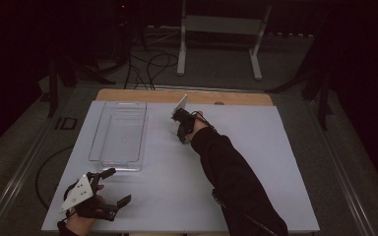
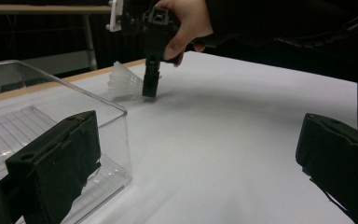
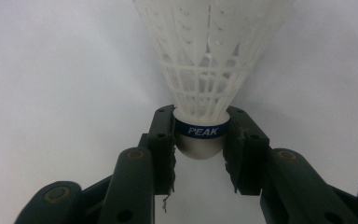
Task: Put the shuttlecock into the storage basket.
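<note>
- The shuttlecock is white plastic, its skirt a lattice of thin ribs flaring wide from a rounded white cork tip; a dark blue band around the tip reads "PEAK".
- The right gripper is clamped on that tip, one black jaw pressed on each side at the band; frayed threads hang from the jaw padding.
- It lies on the white table cover towards the far edge, skirt pointing away from the gripper.
- The top of the skirt is cut off in the right gripper view; in the left gripper view the shuttlecock is a pale blur beside the down-pointing right gripper, and I cannot make it out from the high view.
- The left gripper sits at the near left corner of the table, its blocky matte black jaws spread wide with nothing between them.
- A clear plastic bin, rectangular with rounded corners and a ribbed floor, stands just beyond it, well apart from the shuttlecock.
- A strip of bare wood shows along the far table edge.
</note>
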`<state>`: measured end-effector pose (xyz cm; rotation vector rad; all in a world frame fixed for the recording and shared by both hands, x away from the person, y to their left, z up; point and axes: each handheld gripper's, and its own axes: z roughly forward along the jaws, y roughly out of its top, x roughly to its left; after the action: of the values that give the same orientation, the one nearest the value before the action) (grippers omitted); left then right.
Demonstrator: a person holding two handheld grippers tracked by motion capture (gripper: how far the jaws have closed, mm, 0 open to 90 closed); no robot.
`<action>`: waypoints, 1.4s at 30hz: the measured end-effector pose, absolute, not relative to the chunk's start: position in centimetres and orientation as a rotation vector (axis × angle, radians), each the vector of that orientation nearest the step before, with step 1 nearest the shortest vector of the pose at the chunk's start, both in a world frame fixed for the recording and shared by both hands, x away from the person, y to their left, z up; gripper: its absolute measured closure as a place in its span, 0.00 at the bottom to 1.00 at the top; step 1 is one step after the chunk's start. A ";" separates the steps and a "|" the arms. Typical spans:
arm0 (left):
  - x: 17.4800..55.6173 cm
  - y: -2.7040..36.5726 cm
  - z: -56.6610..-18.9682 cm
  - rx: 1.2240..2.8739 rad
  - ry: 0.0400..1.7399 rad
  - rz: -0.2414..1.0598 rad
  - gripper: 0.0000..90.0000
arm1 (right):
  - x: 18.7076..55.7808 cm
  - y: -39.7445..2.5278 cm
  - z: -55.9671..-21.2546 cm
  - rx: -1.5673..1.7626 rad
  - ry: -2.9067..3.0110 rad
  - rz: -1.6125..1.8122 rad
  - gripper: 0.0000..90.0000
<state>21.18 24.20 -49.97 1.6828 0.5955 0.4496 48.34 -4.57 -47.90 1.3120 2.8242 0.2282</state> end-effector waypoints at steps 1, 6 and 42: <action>21.2 24.2 -50.0 1.683 0.595 0.450 0.00 | 48.3 -4.6 -47.9 1.312 2.824 0.228 0.73; 21.2 24.2 -50.0 1.684 0.596 0.449 0.00 | 47.6 -5.6 -47.4 1.236 2.853 0.245 0.73; 21.2 23.8 -49.8 1.696 0.599 0.445 0.00 | 39.3 -12.6 -46.5 0.435 3.041 0.168 0.73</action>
<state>21.22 23.84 -49.83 1.6958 0.5992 0.4453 39.34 -12.60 -46.52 0.4349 3.0410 0.1683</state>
